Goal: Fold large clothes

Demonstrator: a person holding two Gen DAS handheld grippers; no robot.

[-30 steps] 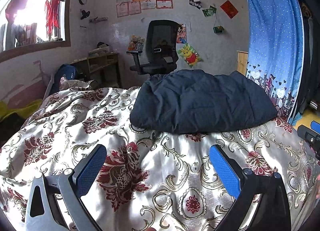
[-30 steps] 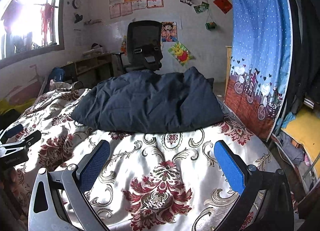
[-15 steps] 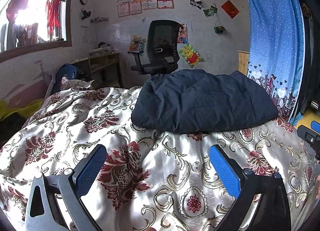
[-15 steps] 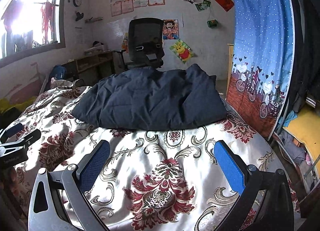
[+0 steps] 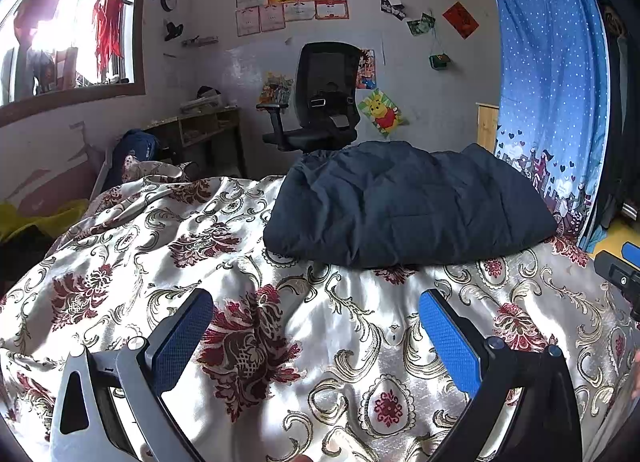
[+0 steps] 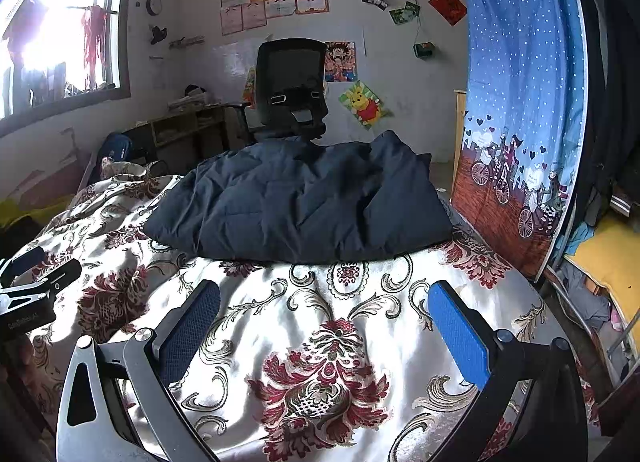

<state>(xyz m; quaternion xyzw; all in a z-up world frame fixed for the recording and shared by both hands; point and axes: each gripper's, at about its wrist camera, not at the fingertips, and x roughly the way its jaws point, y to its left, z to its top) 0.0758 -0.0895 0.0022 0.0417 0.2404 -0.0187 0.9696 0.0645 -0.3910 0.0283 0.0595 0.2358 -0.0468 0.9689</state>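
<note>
A dark navy padded jacket (image 5: 404, 210) lies folded in a puffy heap on the bed, which has a floral satin cover (image 5: 132, 262). It also shows in the right wrist view (image 6: 304, 202). My left gripper (image 5: 316, 306) is open and empty, held above the cover in front of the jacket. My right gripper (image 6: 324, 298) is open and empty, also short of the jacket's near edge. Each gripper shows at the edge of the other's view: the right one (image 5: 620, 270) and the left one (image 6: 28, 290).
A black office chair (image 5: 320, 102) stands behind the bed by the wall. A blue dotted curtain (image 6: 520, 102) hangs along the bed's right side. A low wooden shelf (image 5: 200, 130) and a blue backpack (image 5: 136, 150) are at the left under the window.
Both views have shifted slightly forward and down toward the jacket. Both grippers stay open and the jacket has not moved.
</note>
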